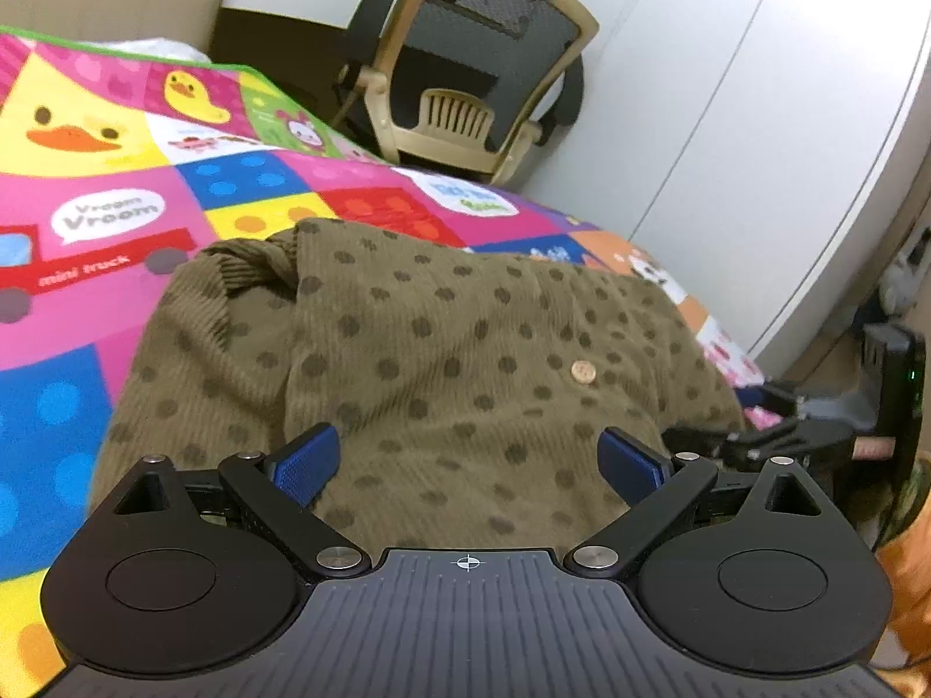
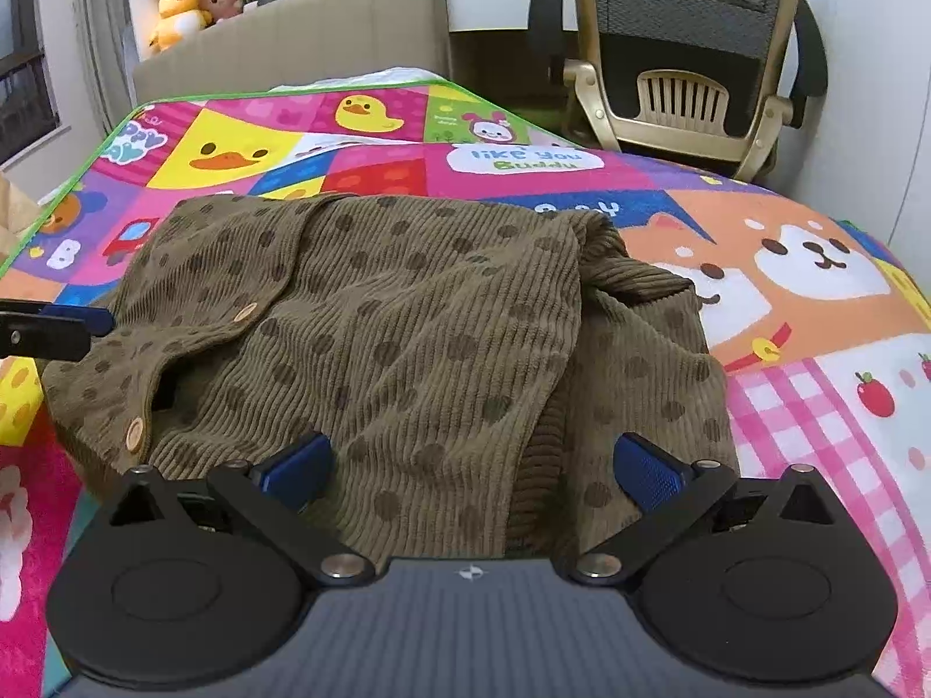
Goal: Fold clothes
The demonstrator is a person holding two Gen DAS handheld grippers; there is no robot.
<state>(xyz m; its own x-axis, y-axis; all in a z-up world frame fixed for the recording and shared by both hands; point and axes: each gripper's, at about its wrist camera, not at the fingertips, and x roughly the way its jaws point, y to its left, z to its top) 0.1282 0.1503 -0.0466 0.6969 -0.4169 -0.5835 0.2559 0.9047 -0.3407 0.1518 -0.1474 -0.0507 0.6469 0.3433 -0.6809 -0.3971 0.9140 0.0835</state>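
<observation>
Both the left tool [image 1: 468, 462] and right tool [image 2: 472, 468] hover spread wide, gripping nothing, over the folded olive polka-dot cardigan [image 2: 407, 320] on the cartoon play mat [image 2: 785, 267].

Ribbed matt corduroy cardigan [image 2: 407, 337], wooden-looking buttons [image 2: 135, 432]

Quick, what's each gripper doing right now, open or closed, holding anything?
Left gripper: open, holding nothing, over the brown dotted cardigan.
Right gripper: open, holding nothing, over the same cardigan.
</observation>
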